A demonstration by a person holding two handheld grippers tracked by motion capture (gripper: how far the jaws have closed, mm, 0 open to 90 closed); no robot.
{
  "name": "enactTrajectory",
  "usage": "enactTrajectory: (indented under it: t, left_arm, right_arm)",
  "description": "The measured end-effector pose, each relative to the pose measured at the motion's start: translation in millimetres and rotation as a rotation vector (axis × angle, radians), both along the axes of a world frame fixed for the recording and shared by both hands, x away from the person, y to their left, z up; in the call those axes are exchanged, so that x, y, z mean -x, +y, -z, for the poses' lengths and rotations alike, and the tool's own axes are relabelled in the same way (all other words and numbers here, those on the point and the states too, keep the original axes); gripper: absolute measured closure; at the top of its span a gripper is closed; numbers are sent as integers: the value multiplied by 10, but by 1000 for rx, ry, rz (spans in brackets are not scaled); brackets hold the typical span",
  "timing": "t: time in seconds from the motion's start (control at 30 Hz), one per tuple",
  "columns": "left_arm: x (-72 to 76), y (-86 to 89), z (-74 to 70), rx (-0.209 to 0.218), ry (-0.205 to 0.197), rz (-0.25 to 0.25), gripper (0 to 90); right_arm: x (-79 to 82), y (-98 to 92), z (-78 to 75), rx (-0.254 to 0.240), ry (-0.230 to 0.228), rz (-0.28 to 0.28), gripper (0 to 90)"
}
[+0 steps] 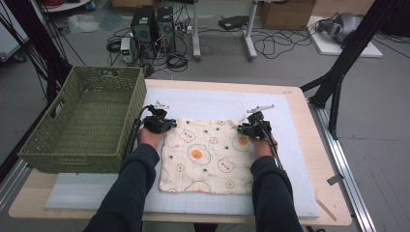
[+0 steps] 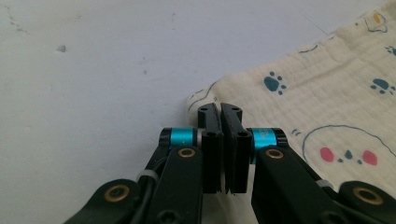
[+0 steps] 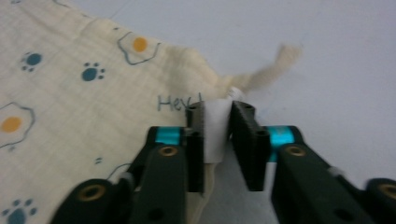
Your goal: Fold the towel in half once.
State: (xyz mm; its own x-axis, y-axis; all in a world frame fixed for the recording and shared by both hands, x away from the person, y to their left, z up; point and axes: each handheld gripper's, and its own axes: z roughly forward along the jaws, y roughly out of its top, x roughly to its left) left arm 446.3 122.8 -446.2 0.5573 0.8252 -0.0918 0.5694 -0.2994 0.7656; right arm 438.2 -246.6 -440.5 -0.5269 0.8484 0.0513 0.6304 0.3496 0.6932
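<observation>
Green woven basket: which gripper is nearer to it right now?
Left. The left gripper sits at the cream printed cloth's far left corner, just beside the green woven basket; the right gripper is across the cloth.

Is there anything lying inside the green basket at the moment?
No, the green basket on the table's left side shows only its bare woven floor and walls in the high view.

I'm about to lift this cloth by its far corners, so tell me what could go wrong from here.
1. The right tongs seem to pinch the white label more than the cloth, so that corner may slip out.
2. The left tongs grip only the very corner, a thin hold.
3. The basket stands close beside the left hand and could be bumped.
</observation>
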Motion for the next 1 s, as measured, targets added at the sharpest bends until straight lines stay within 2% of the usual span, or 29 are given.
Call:
enactTrajectory:
  t: [0.07, 0.13, 0.23, 0.4, 0.53, 0.63, 0.73, 0.83, 0.9, 1.0]
  left_arm:
    - [12, -18, -11, -23, -15, 9, 868]
    - [16, -22, -32, -20, -27, 10, 869]
    - [12, -22, -99, 34, -63, -15, 869]
    - [-7, 37, -186, 194, -88, -62, 869]
    - [9, 46, -264, 240, -139, -68, 870]
    - [26, 25, -260, 208, -124, -53, 871]
    - [59, 26, -313, 206, -147, -45, 871]
    - [116, 57, -372, 167, -175, -8, 871]
    - [141, 62, -395, 139, -181, 5, 870]
    - [176, 68, -438, 140, -185, 8, 870]
  right_arm:
    - [14, 37, -13, 29, -10, -22, 863]
    - [19, 57, -26, 55, -24, -29, 871]
    - [20, 17, -50, 31, -45, 4, 872]
    - [20, -61, -116, 11, -96, 53, 873]
    - [15, -173, -194, -59, -123, 95, 873]
    - [22, -192, -224, -58, -144, 92, 873]
    - [39, -174, -249, -43, -155, 71, 873]
    - [80, -191, -294, -37, -156, 52, 872]
    - [104, -200, -329, -56, -170, 46, 873]
    - [143, -162, -344, -45, -172, 24, 873]
